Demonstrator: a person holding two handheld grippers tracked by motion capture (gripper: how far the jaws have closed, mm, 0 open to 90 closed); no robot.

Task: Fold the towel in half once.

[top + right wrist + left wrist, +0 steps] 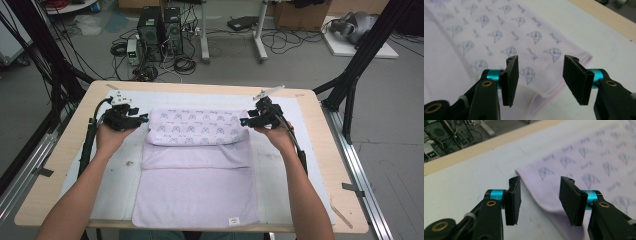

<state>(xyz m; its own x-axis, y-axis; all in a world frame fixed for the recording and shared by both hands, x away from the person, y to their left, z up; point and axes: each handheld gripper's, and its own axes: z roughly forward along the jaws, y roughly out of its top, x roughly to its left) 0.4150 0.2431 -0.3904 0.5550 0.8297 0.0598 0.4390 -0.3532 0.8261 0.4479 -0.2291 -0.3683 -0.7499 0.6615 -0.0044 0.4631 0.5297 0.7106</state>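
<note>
A pale lilac towel [196, 170] lies on the table, its far part folded toward me into a printed band [195, 127]. My left gripper [143, 118] stands open at the band's left end; in the left gripper view [540, 195] the towel's folded edge [534, 192] runs between the jaws, untouched. At the band's right end my right gripper [243, 121] is open too. The right gripper view [540, 75] has the printed cloth [499, 37] and its hemmed corner [584, 58] under the spread jaws.
A white mat [295, 150] covers the wooden table [55, 165]. Black frame poles [360, 60] stand at both far corners. Computer towers [160, 30] and cables sit on the floor beyond the far edge.
</note>
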